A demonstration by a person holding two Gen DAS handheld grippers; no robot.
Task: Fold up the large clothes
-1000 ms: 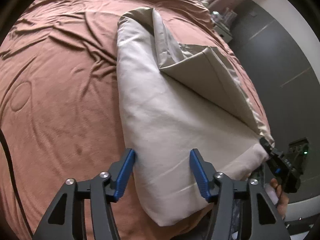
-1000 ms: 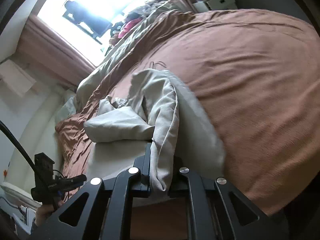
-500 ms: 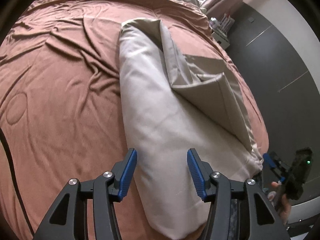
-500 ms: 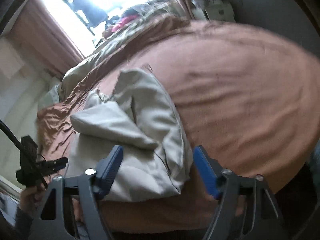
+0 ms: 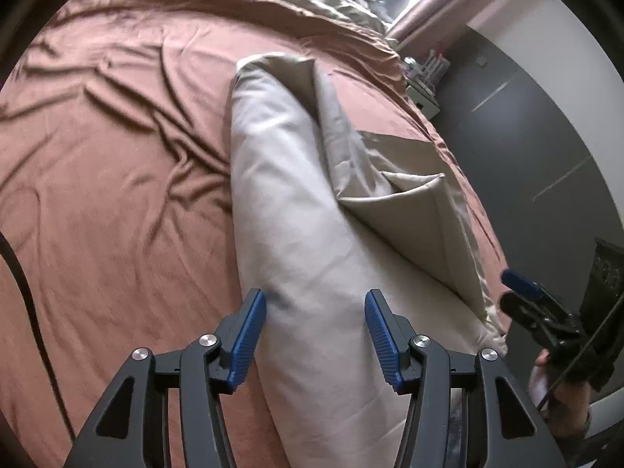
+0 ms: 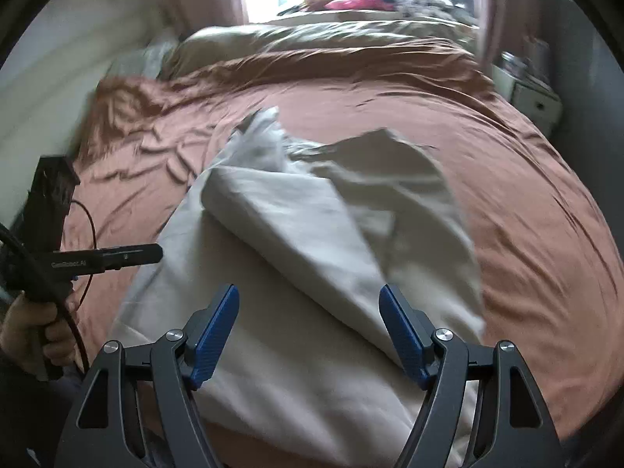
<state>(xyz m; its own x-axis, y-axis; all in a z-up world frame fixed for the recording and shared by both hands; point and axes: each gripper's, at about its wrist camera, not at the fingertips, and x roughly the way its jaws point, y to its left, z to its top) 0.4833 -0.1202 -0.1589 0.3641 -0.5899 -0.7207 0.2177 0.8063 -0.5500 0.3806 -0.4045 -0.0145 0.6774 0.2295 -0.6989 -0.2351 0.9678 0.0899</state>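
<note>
A large beige cloth point(image 5: 296, 210) lies folded lengthwise on the brown bed, with a triangular flap point(image 5: 413, 214) turned over its right side. It also shows in the right wrist view point(image 6: 312, 257), loosely folded with a flap on top. My left gripper point(image 5: 315, 337) is open and empty, just above the cloth's near end. My right gripper point(image 6: 310, 335) is open and empty over the cloth's near edge. The right gripper shows in the left wrist view point(image 5: 542, 312) at the bed's right edge. The left gripper shows in the right wrist view point(image 6: 105, 259) at the left.
The brown bedspread point(image 5: 117, 179) is wrinkled left of the cloth. Olive bedding point(image 6: 312, 39) lies at the head of the bed under a bright window. A white nightstand point(image 6: 534, 97) stands at the right. A dark wall point(image 5: 526, 124) is beside the bed.
My right gripper opened and let go of the cloth edge, which dropped onto the bed; it then swung to face the headboard. My left gripper stayed open and shifted slightly.
</note>
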